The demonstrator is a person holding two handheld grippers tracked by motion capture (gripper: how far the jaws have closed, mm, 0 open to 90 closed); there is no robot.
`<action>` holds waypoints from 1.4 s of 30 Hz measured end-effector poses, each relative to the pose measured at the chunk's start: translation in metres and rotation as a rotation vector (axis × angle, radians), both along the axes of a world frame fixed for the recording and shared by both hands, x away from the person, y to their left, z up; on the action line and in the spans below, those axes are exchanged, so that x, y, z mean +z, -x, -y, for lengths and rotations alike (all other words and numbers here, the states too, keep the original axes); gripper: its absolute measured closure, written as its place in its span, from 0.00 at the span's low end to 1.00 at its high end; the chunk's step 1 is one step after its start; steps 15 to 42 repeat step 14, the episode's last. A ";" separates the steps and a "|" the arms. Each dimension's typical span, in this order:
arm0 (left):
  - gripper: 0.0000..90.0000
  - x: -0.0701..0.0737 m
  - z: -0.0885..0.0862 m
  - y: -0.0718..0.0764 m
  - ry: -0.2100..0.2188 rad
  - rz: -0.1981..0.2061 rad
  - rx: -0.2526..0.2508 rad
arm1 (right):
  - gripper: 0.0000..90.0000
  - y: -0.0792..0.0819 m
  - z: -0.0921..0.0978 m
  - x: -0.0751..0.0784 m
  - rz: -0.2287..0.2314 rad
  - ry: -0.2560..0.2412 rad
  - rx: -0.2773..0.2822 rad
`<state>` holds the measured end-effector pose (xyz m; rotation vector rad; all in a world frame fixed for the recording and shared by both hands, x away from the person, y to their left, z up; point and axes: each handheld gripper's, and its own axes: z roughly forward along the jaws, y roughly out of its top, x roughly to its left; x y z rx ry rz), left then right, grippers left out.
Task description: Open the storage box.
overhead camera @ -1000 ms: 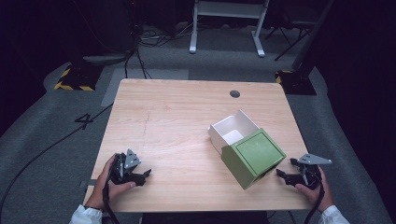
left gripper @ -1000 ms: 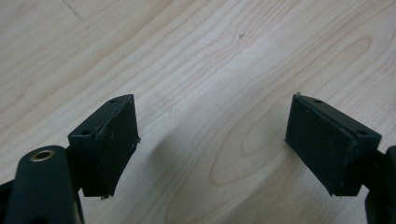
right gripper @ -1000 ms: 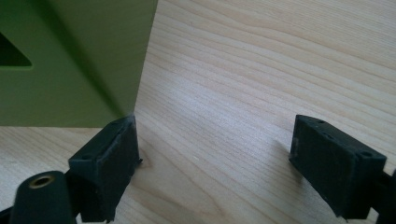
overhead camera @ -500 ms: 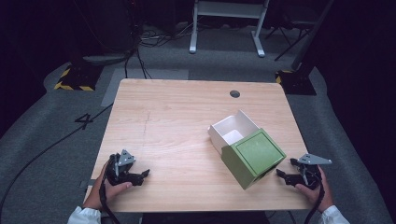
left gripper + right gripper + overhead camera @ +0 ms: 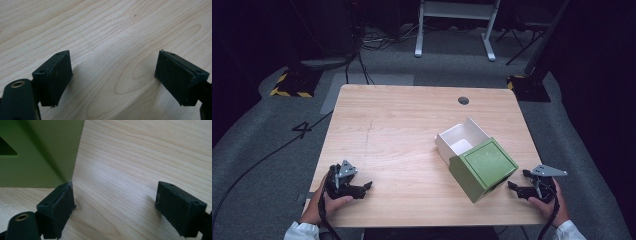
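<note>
Both tools, left tool [image 5: 364, 187] and right tool [image 5: 514, 187], gape wide; green box [image 5: 484, 167] lies diagonally, white drawer [image 5: 460, 141] pointing far-left.

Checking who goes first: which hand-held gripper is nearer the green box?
The right hand-held gripper, just off the green box at its near right corner. The left hand-held gripper rests across the table.

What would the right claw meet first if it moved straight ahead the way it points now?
Probably the green box: the open right claw points toward it, with its corner just beyond one finger. Depth is uncertain.
</note>
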<state>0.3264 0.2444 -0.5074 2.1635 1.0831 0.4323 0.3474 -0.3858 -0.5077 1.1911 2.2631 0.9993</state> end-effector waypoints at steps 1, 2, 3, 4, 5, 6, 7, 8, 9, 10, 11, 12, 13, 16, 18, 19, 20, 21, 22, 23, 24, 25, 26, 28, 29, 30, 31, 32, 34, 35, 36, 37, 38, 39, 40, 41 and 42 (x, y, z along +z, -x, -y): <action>0.16 0.000 0.000 0.000 -0.001 0.001 -0.002 | 0.17 0.000 0.000 0.000 0.000 0.000 0.000; 0.16 0.000 0.000 0.000 -0.001 0.000 -0.003 | 0.17 0.000 0.000 0.000 0.000 0.000 0.000; 0.16 0.000 0.000 0.000 0.000 -0.001 -0.003 | 0.17 0.000 0.000 0.000 0.000 0.000 0.000; 0.16 0.000 0.000 0.000 0.001 -0.002 -0.002 | 0.17 0.000 0.000 0.000 0.000 0.000 0.000; 0.16 0.000 0.000 0.000 0.001 -0.002 -0.002 | 0.17 0.000 0.000 0.000 0.000 0.000 0.001; 0.16 0.000 0.000 0.000 0.002 -0.002 0.000 | 0.17 0.000 0.000 0.000 0.000 0.000 0.002; 0.16 0.000 0.000 0.000 0.002 -0.002 0.002 | 0.17 0.000 0.000 0.000 0.000 0.000 0.006; 0.16 0.000 0.000 0.000 0.002 -0.001 0.004 | 0.17 -0.001 0.000 0.000 0.001 0.000 0.007; 0.16 0.000 -0.001 -0.001 0.000 0.000 0.004 | 0.17 -0.001 0.000 0.000 0.001 0.001 0.007; 0.16 0.000 -0.001 -0.001 -0.004 0.003 0.004 | 0.17 -0.001 0.000 0.000 0.000 0.000 0.007; 0.16 0.000 -0.001 -0.002 -0.003 0.002 0.005 | 0.17 -0.001 0.000 0.000 0.000 0.000 0.007; 0.16 0.000 -0.001 -0.002 -0.003 0.001 0.007 | 0.17 -0.001 0.000 0.000 0.000 0.000 0.007; 0.16 0.000 -0.001 -0.002 -0.003 -0.001 0.006 | 0.17 -0.001 0.000 0.000 0.000 0.000 0.007; 0.16 0.000 -0.001 -0.002 -0.002 -0.001 0.004 | 0.17 -0.001 0.000 0.000 0.000 0.000 0.007; 0.16 0.000 -0.001 -0.002 -0.002 -0.001 0.004 | 0.17 -0.001 0.000 0.000 0.000 0.000 0.007; 0.16 0.000 -0.001 -0.002 -0.002 -0.001 0.004 | 0.17 -0.001 0.000 0.000 0.000 0.000 0.007; 0.16 0.000 -0.001 -0.002 -0.002 -0.001 0.004 | 0.17 -0.001 0.000 0.000 0.000 0.000 0.007; 0.16 0.000 -0.001 -0.002 -0.002 -0.001 0.004 | 0.17 -0.001 0.000 0.000 0.000 0.000 0.007; 0.16 0.000 -0.001 -0.002 -0.002 -0.001 0.004 | 0.17 -0.001 0.000 0.000 0.000 0.000 0.007; 0.16 0.000 -0.001 -0.002 -0.002 -0.001 0.004 | 0.17 -0.001 0.000 0.000 0.000 0.000 0.007; 0.16 0.000 -0.001 -0.002 -0.002 -0.001 0.004 | 0.17 -0.001 0.000 0.000 0.000 0.000 0.007; 0.16 0.000 -0.001 -0.002 -0.002 -0.001 0.004 | 0.17 -0.001 0.000 0.000 0.000 0.000 0.007; 0.16 0.000 -0.001 -0.002 -0.002 -0.001 0.004 | 0.17 -0.001 0.000 0.000 0.000 0.000 0.007; 0.16 0.000 -0.001 -0.002 -0.002 -0.001 0.004 | 0.17 -0.001 0.000 0.000 0.000 0.000 0.007; 0.16 0.000 -0.001 -0.002 -0.002 -0.001 0.004 | 0.17 -0.001 0.000 0.000 0.000 0.000 0.007; 0.16 0.000 -0.001 -0.002 -0.002 -0.001 0.004 | 0.17 -0.001 0.000 0.000 0.000 0.000 0.007; 0.16 0.000 -0.001 -0.002 -0.002 -0.001 0.004 | 0.17 -0.001 0.000 0.000 0.000 0.000 0.007; 0.16 0.000 -0.001 -0.002 -0.002 -0.001 0.004 | 0.17 -0.001 0.000 0.000 0.000 0.000 0.007; 0.16 0.000 -0.001 -0.002 -0.002 -0.001 0.004 | 0.17 -0.001 0.000 0.000 0.000 0.000 0.007; 0.16 0.000 -0.001 -0.002 -0.002 -0.001 0.004 | 0.17 -0.001 0.000 0.000 0.000 0.000 0.007; 0.16 0.000 -0.001 -0.002 -0.002 -0.001 0.004 | 0.17 -0.001 0.000 0.000 0.000 0.000 0.007; 0.16 0.000 -0.001 -0.002 -0.002 -0.001 0.004 | 0.17 -0.001 0.000 0.000 0.000 0.000 0.007; 0.16 0.000 -0.001 -0.002 -0.002 -0.001 0.004 | 0.17 -0.001 0.000 0.000 0.000 0.000 0.007; 0.16 0.000 -0.001 -0.002 -0.002 -0.001 0.004 | 0.17 -0.001 0.000 0.000 0.000 0.000 0.007; 0.16 0.000 -0.001 -0.002 -0.002 -0.001 0.004 | 0.17 -0.001 0.000 0.000 0.000 0.000 0.007; 0.16 0.000 -0.001 -0.002 -0.002 -0.001 0.004 | 0.17 -0.001 0.000 0.000 0.000 0.000 0.007; 0.16 0.000 -0.001 -0.002 -0.002 -0.001 0.004 | 0.17 -0.001 0.000 0.000 0.000 0.000 0.007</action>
